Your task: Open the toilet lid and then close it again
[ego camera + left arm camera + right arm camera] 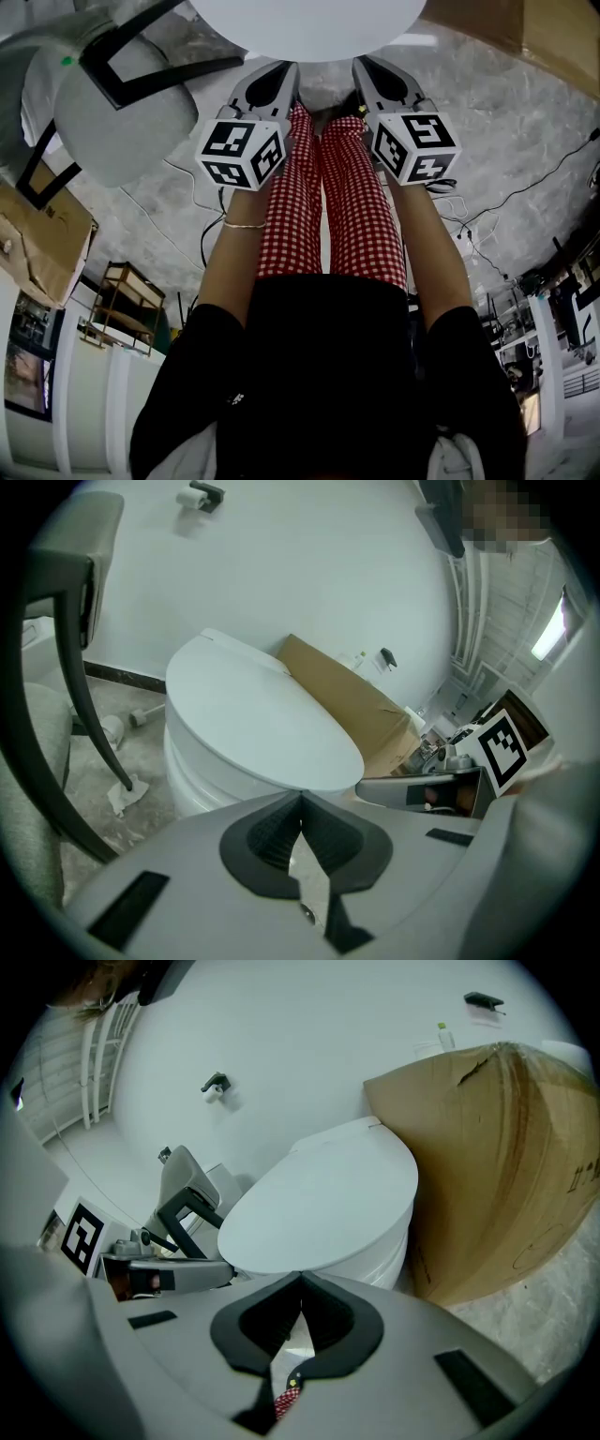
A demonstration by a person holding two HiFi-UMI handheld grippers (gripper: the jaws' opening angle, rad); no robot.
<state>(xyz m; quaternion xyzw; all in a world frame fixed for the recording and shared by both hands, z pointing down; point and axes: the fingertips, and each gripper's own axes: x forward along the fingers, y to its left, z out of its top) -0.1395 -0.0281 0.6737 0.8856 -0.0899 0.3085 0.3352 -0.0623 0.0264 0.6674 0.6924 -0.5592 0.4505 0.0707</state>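
Closest are the person's legs in red and white checked trousers (323, 206), standing right in front of the toilet. Just past them, the left tongs (301, 797) and the right tongs (300, 1277) are held side by side. Both point forward and down. Each pair is pressed together at the tips, with nothing between them.

I think they are kept close together and low like this so both tips can go at the front edge at once. Pressed-together tips make a thin point that could slip under an edge. The tips are just beside the edge of the lid. I cannot tell if they touch it.

The smooth white oval toilet lid (253, 724) is down, lying flat on the round white toilet bowl (202, 775). Its long way runs from the hinge at the back, near the wall, out to the rounded front. That front points at the person, so it is the end that would be lifted.

A big brown cardboard box (497, 1166) leans just beside the toilet. A grey chair with a black frame (103, 103) stands on the other side. Farthest back is the plain white wall (309, 564).
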